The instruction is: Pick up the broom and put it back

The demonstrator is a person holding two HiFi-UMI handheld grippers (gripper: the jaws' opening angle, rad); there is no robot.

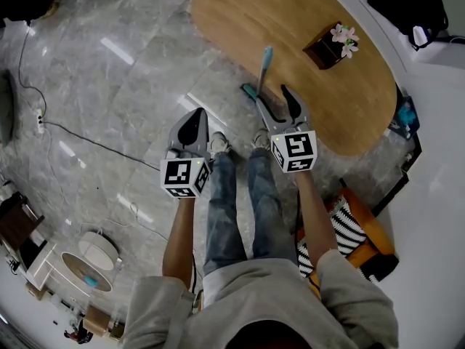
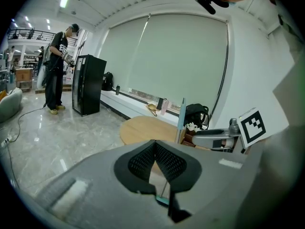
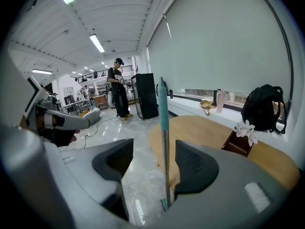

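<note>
The broom (image 1: 263, 67) stands upright on the floor against the edge of the wooden table (image 1: 240, 20), its teal head (image 1: 249, 91) at the bottom. My right gripper (image 1: 275, 100) is open right behind it. In the right gripper view the broom's metal handle (image 3: 165, 147) rises in the gap of the right gripper (image 3: 153, 159), close to the right jaw, and the pads are not pressing on it. My left gripper (image 1: 195, 120) hangs to the left over the floor, shut and empty. In the left gripper view the left gripper (image 2: 156, 149) has its pads together, with the broom (image 2: 181, 113) beyond.
A dark box of flowers (image 1: 330, 46) sits on the table. A black backpack (image 1: 407, 6) lies on the ledge behind. A cable (image 1: 87, 140) crosses the marble floor at left. A striped cushion (image 1: 356, 231) is at right. A person stands by a black cabinet (image 2: 88, 85) far off.
</note>
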